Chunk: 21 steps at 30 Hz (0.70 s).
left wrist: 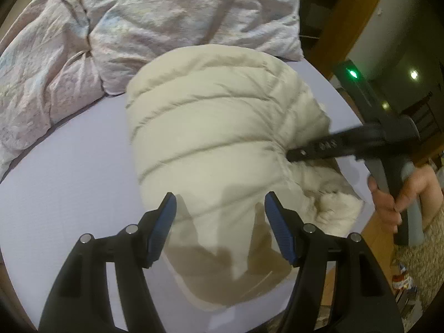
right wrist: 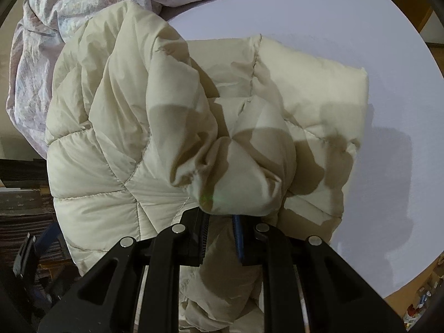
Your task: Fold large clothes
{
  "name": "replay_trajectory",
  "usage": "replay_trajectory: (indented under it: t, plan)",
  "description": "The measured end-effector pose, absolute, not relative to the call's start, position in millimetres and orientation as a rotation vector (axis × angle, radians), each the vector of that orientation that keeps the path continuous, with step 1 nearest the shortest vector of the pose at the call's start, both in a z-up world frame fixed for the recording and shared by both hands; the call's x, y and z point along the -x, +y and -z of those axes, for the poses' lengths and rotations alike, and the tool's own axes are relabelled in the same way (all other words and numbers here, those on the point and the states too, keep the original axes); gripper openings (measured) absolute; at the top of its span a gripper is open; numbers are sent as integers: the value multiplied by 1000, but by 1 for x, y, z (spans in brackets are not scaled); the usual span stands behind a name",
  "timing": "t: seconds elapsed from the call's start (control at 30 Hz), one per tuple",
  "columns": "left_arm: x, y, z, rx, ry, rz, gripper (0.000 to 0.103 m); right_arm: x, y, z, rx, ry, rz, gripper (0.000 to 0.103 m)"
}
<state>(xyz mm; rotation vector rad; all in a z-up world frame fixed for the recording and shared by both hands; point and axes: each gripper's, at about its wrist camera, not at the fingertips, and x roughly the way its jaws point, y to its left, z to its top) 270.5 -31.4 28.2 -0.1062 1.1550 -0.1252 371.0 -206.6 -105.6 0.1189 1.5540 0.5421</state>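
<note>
A cream quilted puffer jacket (left wrist: 211, 127) lies bunched on a lavender bed sheet (left wrist: 69, 166). My left gripper (left wrist: 220, 202) is open, its blue pads above the jacket's near end, holding nothing. My right gripper (left wrist: 294, 155) shows at the right of the left wrist view, its tips pressed into the jacket's side. In the right wrist view the right gripper (right wrist: 220, 222) is shut on a puffy fold of the jacket (right wrist: 155, 105), which is lifted and crumpled in front of the fingers.
A crumpled pale pink duvet (left wrist: 116, 27) lies at the far side of the bed, touching the jacket. The bed edge, wooden floor and a rug (left wrist: 416, 238) are to the right. Dark shelves (right wrist: 22, 194) stand at the left of the right wrist view.
</note>
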Motion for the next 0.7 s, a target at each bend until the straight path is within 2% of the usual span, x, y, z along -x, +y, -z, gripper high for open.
replay_trajectory:
  t: [0.7]
  plan:
    - [-312,-19,-10,67,1157,60,67,-357,-170,121,-104,1576,-496,15]
